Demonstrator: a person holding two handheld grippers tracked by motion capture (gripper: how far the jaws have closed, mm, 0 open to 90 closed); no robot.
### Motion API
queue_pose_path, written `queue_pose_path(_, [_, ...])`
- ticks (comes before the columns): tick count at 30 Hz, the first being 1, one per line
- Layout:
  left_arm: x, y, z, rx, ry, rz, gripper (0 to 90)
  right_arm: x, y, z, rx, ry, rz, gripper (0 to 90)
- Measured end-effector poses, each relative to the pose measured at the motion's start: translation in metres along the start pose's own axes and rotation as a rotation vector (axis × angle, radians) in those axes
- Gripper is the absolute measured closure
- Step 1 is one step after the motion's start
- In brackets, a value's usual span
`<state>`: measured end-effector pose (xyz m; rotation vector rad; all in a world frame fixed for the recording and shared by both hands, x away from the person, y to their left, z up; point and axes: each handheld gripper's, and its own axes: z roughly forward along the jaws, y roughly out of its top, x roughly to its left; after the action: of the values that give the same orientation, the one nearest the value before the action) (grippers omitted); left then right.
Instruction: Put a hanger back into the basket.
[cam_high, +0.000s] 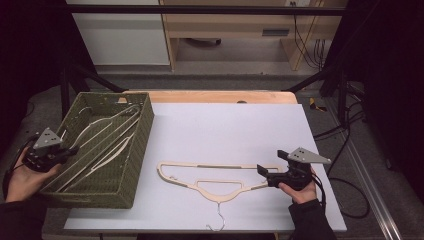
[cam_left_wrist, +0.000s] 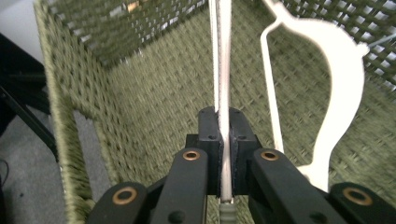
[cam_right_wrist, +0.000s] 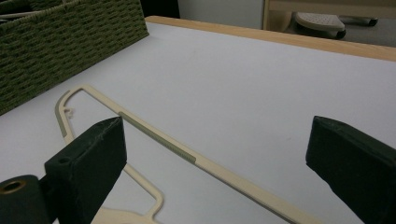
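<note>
The left gripper (cam_high: 67, 150) hangs over the near left part of the green woven basket (cam_high: 142, 131), which stands on the left side of the white table (cam_high: 240, 125); its jaws are clenched on a thin cream bar of a clothes hanger (cam_left_wrist: 224, 84), and in the left gripper view that bar runs straight up from between the black pads across the woven floor of the basket (cam_left_wrist: 140, 102); a second cream hanger (cam_left_wrist: 343, 88) lies just to the right of it in that view, its broad curved shoulder slanting against the lattice wall. From the high view several cream hangers (cam_high: 107, 137) lie slanted lengthwise in the basket, overlapping one another; which of them is the gripped one I cannot tell from there.

The right gripper (cam_high: 265, 172) rests low at the near right of the table, held in the person's right hand (cam_high: 300, 190), with its jaws spread wide and nothing pressed between them; another cream hanger (cam_high: 210, 177) lies flat on the table, its long bar (cam_right_wrist: 196, 161) passing between the two open pads in the right gripper view, its metal hook (cam_high: 220, 220) pointing towards the near edge; its far left end lies near the basket's right wall.
</note>
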<state>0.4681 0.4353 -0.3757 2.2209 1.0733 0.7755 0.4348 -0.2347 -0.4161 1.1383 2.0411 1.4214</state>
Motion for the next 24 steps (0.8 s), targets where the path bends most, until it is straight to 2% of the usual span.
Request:
queue_pose_path(4, [-0.003,0.0,0.006,0.03,0.002,0.034,86.4,0.0,0.0,0.001,-0.003,-0.002,0.006,5.8])
queue_pose_path(9, [-0.005,-0.001,0.011,0.049,-0.016,0.041,86.3,0.001,0.0,0.001,-0.004,0.002,0.007,6.0])
queue_pose_path(11, [-0.007,0.0,0.014,0.079,-0.028,0.056,85.9,0.001,0.0,0.001,0.002,0.003,0.002,6.0])
queue_pose_path(12, [-0.009,0.001,0.017,0.109,-0.048,0.066,85.3,0.001,0.0,0.001,0.002,0.004,0.001,5.9])
queue_pose_path(15, [-0.013,0.001,0.024,0.181,-0.06,0.103,82.0,0.002,0.0,0.002,-0.003,0.008,0.006,6.1])
queue_pose_path(17, [-0.015,0.001,0.028,0.211,-0.083,0.118,78.8,0.003,0.0,0.002,-0.002,0.012,0.005,6.2])
queue_pose_path(21, [-0.017,0.001,0.03,0.219,-0.118,0.136,73.3,0.003,0.0,0.002,-0.003,0.018,-0.001,6.3])
queue_pose_path(24, [-0.018,0.001,0.03,0.185,-0.154,0.119,65.1,0.004,0.0,0.002,-0.004,0.017,0.003,6.3])
